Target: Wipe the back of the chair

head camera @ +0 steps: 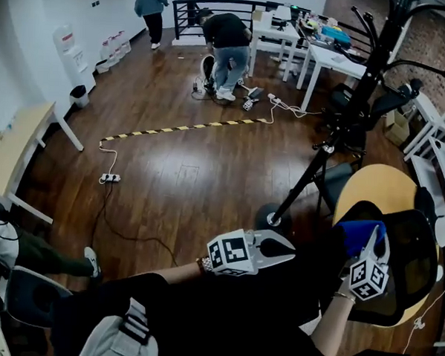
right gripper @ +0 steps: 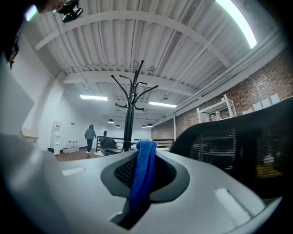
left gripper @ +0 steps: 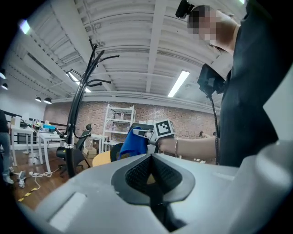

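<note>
Black mesh chair back (head camera: pixel 410 254), far right of the scene, in front of the person. It stands upright with its wide face towards the right gripper's side. In the right gripper view the mesh (right gripper: pixel 238 146) fills the space just right of the jaws.

Black metal coat stand (head camera: pixel 345 113) rises just left of and beyond the chair, its base close by on the dark wooden floor (head camera: pixel 185 171). It limits any sweep leftward.

Round yellow wooden table top (head camera: pixel 378 188) sits right behind the chair back, so there is little room on the far side. Open room is down the mesh face and towards the near edge.

Blue microfibre cloth (head camera: pixel 359 234) is at the upper left rim of the chair back and hangs down through the jaws (right gripper: pixel 145 157). Cannot tell whether it touches the mesh or is just short of it.

Right gripper (head camera: pixel 371 252) has its jaws closed tight on the cloth, which is pinched between the pads. This is the nearer hand — the chair lies directly to its right, so I judge the coming stroke goes right and down along the back's width.

Left gripper (head camera: pixel 287 251) is well left of the chair. Its jaws (left gripper: pixel 152 176) are pressed together with nothing between them, and they point towards the cloth — it is idle for now
</note>
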A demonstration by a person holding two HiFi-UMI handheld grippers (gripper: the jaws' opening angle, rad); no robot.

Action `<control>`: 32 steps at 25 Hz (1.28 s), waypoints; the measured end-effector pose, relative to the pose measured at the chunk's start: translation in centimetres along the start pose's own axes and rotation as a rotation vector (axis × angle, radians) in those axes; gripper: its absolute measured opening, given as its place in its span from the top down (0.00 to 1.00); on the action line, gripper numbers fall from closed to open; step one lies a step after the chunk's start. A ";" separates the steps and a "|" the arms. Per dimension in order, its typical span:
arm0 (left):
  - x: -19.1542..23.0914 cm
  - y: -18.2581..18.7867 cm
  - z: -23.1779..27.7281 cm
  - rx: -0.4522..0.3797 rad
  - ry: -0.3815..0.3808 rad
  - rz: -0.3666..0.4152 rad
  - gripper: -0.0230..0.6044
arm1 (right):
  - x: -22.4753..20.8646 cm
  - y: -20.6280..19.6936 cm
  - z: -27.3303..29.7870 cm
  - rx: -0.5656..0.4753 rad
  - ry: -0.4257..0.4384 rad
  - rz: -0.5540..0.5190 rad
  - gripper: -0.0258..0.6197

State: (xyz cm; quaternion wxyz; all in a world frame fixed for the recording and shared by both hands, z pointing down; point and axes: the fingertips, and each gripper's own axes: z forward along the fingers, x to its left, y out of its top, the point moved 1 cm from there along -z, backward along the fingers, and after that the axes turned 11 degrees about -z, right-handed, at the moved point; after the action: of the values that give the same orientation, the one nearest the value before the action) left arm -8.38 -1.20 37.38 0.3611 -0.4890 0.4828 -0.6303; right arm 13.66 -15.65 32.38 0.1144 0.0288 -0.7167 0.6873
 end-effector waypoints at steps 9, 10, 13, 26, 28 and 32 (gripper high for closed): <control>-4.0 -1.5 3.9 0.043 -0.247 -0.108 0.95 | -10.4 -5.3 -15.8 0.152 -0.397 0.016 0.90; -4.6 -1.5 4.6 0.042 -0.283 -0.129 0.95 | -11.3 -5.8 -17.8 0.188 -0.433 0.002 0.90; -5.2 -1.4 6.8 0.037 -0.341 -0.165 0.95 | -13.8 -6.6 -21.5 0.268 -0.502 -0.035 0.90; -0.9 -1.2 6.2 0.082 -0.311 -0.198 0.95 | -17.1 -9.2 -20.8 0.337 -0.683 -0.065 0.90; 0.0 -1.3 5.5 0.073 -0.277 -0.219 0.95 | -16.9 -9.3 -20.2 0.332 -0.683 -0.069 0.90; 2.4 -2.5 5.0 0.054 -0.234 -0.266 0.95 | -16.0 -9.8 -16.5 0.361 -0.619 -0.106 0.90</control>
State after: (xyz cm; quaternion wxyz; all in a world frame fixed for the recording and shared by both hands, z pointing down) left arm -4.14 -4.01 40.72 0.3414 -0.6088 0.3516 -0.6238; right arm 33.23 -1.65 39.20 -0.0797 0.2925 -0.5818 0.7547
